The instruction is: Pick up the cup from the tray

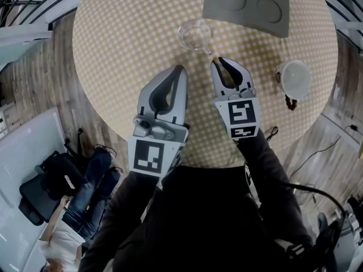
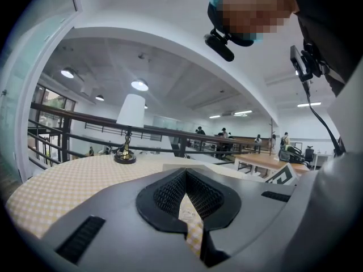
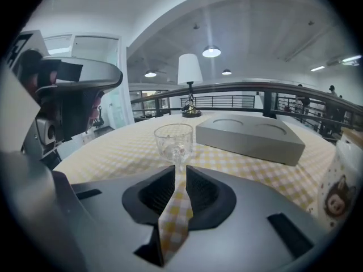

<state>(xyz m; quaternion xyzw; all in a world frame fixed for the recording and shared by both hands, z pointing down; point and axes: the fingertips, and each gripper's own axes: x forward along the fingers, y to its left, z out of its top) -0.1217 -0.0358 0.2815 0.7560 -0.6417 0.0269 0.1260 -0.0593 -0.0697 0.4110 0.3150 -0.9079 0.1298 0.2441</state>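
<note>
- Yellow-and-white checked cloth covers the round surface [image 1: 113, 50], which fills most of what we see from the head view.
- A grey tray [image 1: 248, 4] with two round hollows lies at the far side, right of centre; we see both hollows bare.
- The left gripper [image 1: 181, 68] hangs over the near part of the surface with its fingers closed tip to tip, and we find nothing between them.
- The right gripper [image 1: 218, 61] sits just right of it, pointing far and slightly left. Its fingers stand a narrow slit apart, with only the cloth showing through the gap.
- A white paper cup [image 1: 293, 78] with a bear print stands near the right edge.
- The glass cup [image 1: 194, 35] stands upright on the cloth just near of the tray, not in it. Its handle points at the right gripper's fingertips, and we cannot tell whether they touch it.
</note>
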